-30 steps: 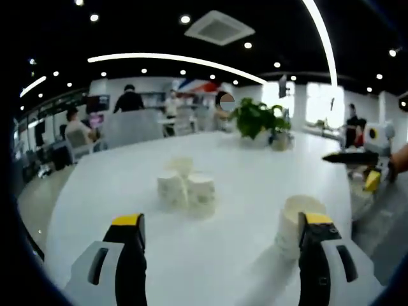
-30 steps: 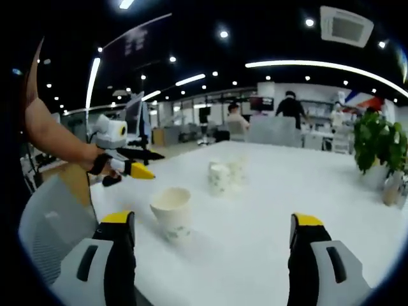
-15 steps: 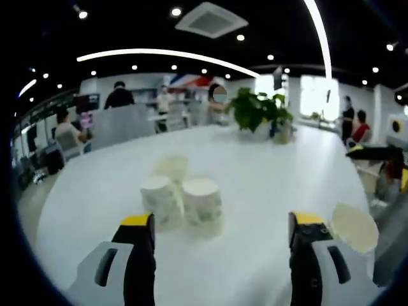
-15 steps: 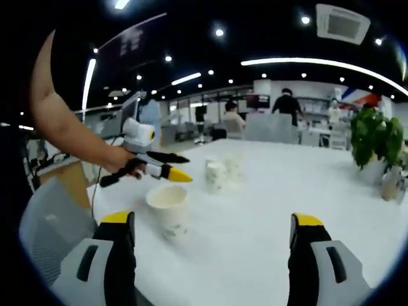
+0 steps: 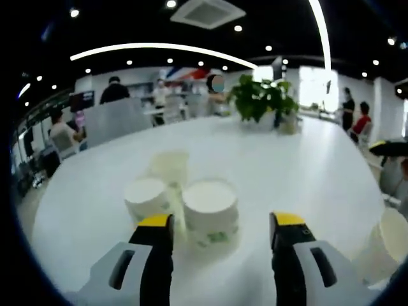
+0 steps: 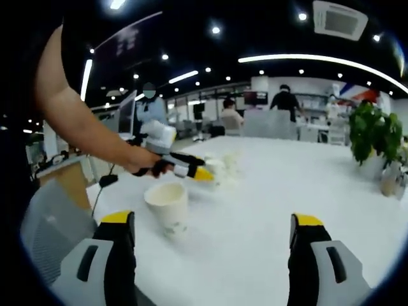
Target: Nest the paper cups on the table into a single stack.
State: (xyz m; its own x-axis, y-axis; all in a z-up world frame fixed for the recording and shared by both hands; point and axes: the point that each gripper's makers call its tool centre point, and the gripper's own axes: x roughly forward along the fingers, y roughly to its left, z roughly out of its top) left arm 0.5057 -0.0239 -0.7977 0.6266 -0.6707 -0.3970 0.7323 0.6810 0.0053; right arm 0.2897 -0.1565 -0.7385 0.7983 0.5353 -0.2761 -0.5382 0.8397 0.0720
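Note:
Three white paper cups stand upright in a cluster on the white table [image 5: 306, 166]: a near right cup [image 5: 210, 207], a near left cup [image 5: 148, 197] and one behind [image 5: 169, 167]. My left gripper [image 5: 221, 223] is open, and the near right cup stands just ahead between its jaws. A separate cup [image 5: 389, 245] stands at the right edge. In the right gripper view that single cup [image 6: 167, 207] sits ahead and left of my open right gripper [image 6: 212, 223]. Beyond it a hand holds the left gripper [image 6: 199, 167] close to the cluster [image 6: 223, 167].
A potted plant [image 5: 258, 102] stands at the table's far side, also seen as the plant [image 6: 376, 137]. A grey chair back [image 6: 48, 223] is at the near left table edge. People sit and stand at desks in the background. The right gripper's tip [image 5: 390, 148] shows at the right.
The left gripper has moved forward to the cup cluster, which now looks larger and nearer. The single cup slid to that view's right edge. The right gripper has stayed put.

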